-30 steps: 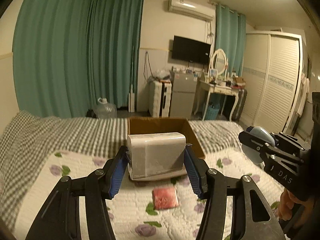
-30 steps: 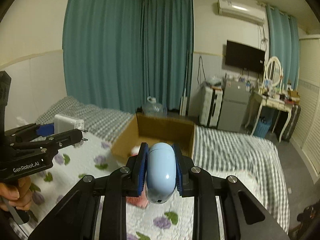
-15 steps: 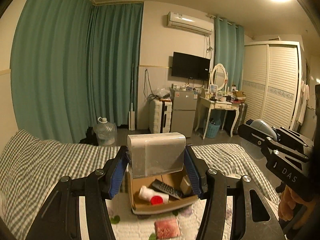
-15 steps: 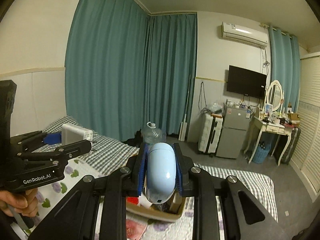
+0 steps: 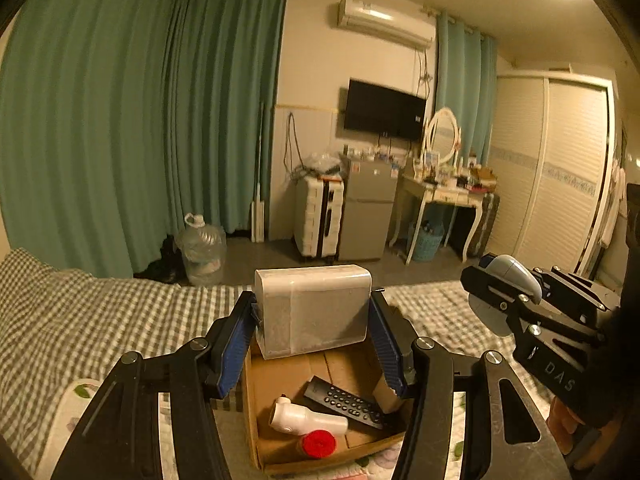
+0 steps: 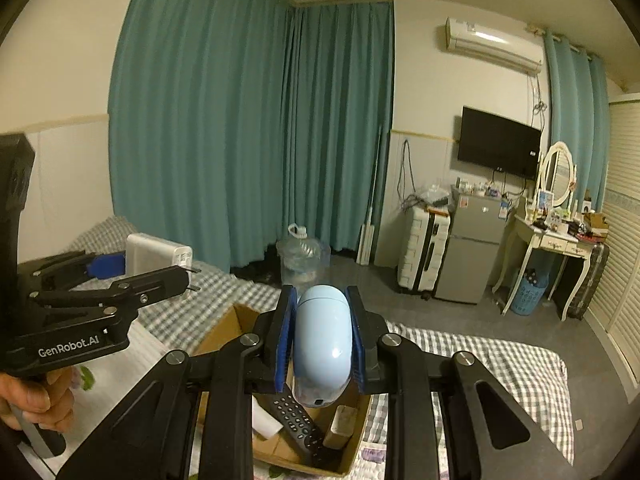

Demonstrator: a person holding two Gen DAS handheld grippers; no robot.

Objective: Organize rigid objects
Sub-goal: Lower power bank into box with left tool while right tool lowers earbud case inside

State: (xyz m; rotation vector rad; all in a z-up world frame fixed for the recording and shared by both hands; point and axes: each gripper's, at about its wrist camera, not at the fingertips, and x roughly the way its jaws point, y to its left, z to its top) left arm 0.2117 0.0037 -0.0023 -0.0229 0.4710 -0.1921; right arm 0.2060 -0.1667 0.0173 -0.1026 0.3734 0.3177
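Two claws clamped: left claw (image 5: 313,332) on white box (image 5: 312,310), right claw (image 6: 321,340) on blue case (image 6: 322,344).

"GenRobot.AI" stands on the left gripper (image 6: 152,268), "DAS" on the right gripper (image 5: 504,296).

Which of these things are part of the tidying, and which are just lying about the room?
Part of the job:
- white charger, held in the left tool
- pale blue mouse, held in the right tool
- cardboard box on the bed
- remote, white bottle with red cap, inside the box

Just lying about:
- water jug
- suitcase
- small fridge
- dressing table
- television
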